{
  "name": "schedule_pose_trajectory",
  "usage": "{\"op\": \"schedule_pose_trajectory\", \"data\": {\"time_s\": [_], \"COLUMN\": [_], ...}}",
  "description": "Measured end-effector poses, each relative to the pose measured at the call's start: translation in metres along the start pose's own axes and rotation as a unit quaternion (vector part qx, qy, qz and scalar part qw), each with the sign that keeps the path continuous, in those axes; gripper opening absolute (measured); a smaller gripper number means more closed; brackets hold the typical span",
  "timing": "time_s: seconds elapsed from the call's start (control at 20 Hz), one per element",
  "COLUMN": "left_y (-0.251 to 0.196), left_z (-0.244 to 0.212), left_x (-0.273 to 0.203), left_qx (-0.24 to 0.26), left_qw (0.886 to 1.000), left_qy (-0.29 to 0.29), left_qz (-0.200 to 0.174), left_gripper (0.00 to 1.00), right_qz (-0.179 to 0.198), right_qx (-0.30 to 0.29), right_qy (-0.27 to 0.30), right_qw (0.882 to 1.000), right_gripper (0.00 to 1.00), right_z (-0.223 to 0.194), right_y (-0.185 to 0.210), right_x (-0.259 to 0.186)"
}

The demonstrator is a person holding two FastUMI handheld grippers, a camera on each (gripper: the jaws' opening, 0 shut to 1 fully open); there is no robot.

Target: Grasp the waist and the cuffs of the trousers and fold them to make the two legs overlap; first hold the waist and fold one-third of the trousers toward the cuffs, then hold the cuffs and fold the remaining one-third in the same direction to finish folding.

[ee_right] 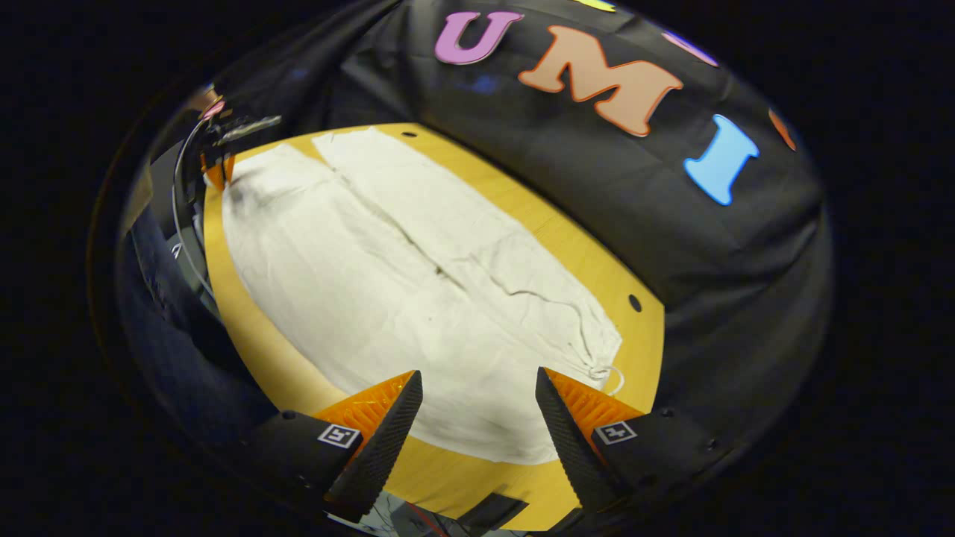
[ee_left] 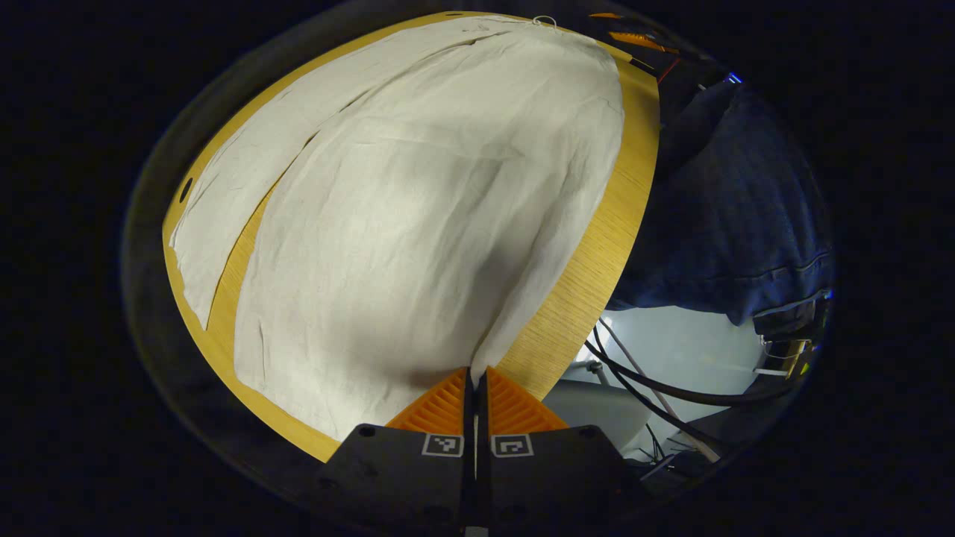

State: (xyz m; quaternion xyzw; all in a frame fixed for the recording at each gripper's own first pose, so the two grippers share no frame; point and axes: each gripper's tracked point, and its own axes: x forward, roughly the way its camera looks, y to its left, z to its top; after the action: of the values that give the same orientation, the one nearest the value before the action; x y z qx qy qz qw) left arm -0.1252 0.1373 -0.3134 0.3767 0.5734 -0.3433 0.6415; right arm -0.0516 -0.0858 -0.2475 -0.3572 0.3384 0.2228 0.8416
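Cream trousers point(ee_left: 418, 216) lie flat along the wooden table point(ee_left: 597, 253), the two legs side by side with a narrow gap between them. My left gripper point(ee_left: 475, 377) is shut on the near corner of a cuff, and the cloth tapers into its closed fingers. The waist with its drawstring loop point(ee_left: 545, 21) is at the far end. In the right gripper view the waist end of the trousers point(ee_right: 462, 350) lies under my right gripper point(ee_right: 477, 414), which hangs open just above it, a finger on either side. The left gripper point(ee_right: 218, 173) shows far off at the cuff end.
A person in dark blue clothing point(ee_left: 731, 216) stands at the table's long side. Black cables point(ee_left: 656, 388) run over the pale floor below the table edge. The booth's black cloth wall point(ee_right: 671, 246) hangs close behind the table. Small holes point(ee_right: 634, 302) dot the tabletop.
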Motion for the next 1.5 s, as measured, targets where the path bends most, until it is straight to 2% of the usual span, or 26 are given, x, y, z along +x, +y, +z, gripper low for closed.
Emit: {"op": "schedule_pose_trajectory", "data": {"time_s": [0.1,0.25,0.45,0.6,0.8,0.9,0.95,1.0,1.05,1.25,1.3,1.35,1.4,1.5], "left_y": [0.001,0.000,0.000,0.000,0.000,0.000,0.000,0.000,0.000,0.000,0.000,0.000,0.000,0.000], "left_z": [-0.001,0.000,0.000,0.000,0.000,0.000,0.000,0.000,0.000,0.001,0.001,0.001,0.001,0.000], "left_x": [0.000,0.000,0.001,0.002,0.002,0.002,0.002,0.002,0.002,0.002,0.002,0.002,0.002,0.002], "left_qx": [-0.006,-0.022,-0.029,-0.030,-0.030,-0.030,-0.031,-0.032,-0.034,-0.047,-0.049,-0.049,-0.047,-0.039], "left_qw": [1.000,1.000,0.999,0.999,0.999,0.999,0.999,0.999,0.999,0.999,0.999,0.999,0.999,0.999], "left_qy": [0.001,0.001,0.007,0.012,0.016,0.017,0.018,0.018,0.019,0.017,0.017,0.016,0.017,0.019], "left_qz": [0.004,0.010,0.011,0.013,0.014,0.011,0.009,0.007,0.005,0.001,0.001,0.001,0.001,0.000], "left_gripper": [0.00,0.00,0.00,0.00,0.00,0.00,0.00,0.00,0.00,0.00,0.00,0.00,0.00,0.00], "right_qz": [0.047,0.091,0.138,0.156,0.184,0.219,0.223,0.222,0.219,0.205,0.198,0.189,0.183,0.176], "right_qx": [-0.036,-0.080,-0.115,-0.145,-0.144,-0.130,-0.125,-0.122,-0.119,-0.109,-0.108,-0.106,-0.104,-0.104], "right_qy": [0.033,0.075,0.113,0.138,0.148,0.170,0.181,0.191,0.201,0.214,0.214,0.215,0.216,0.218], "right_qw": [0.998,0.990,0.977,0.967,0.961,0.952,0.950,0.948,0.947,0.949,0.950,0.952,0.953,0.954], "right_gripper": [0.99,0.99,0.98,0.98,0.94,0.92,0.85,0.70,0.75,0.58,0.48,0.32,0.22,0.11], "right_z": [-0.021,-0.048,-0.068,-0.085,-0.090,-0.094,-0.094,-0.094,-0.093,-0.090,-0.088,-0.086,-0.086,-0.085], "right_y": [0.014,0.021,0.031,0.034,0.037,0.046,0.045,0.043,0.042,0.038,0.034,0.032,0.031,0.029], "right_x": [0.013,0.025,0.033,0.039,0.042,0.041,0.042,0.045,0.046,0.050,0.051,0.051,0.054,0.053]}}
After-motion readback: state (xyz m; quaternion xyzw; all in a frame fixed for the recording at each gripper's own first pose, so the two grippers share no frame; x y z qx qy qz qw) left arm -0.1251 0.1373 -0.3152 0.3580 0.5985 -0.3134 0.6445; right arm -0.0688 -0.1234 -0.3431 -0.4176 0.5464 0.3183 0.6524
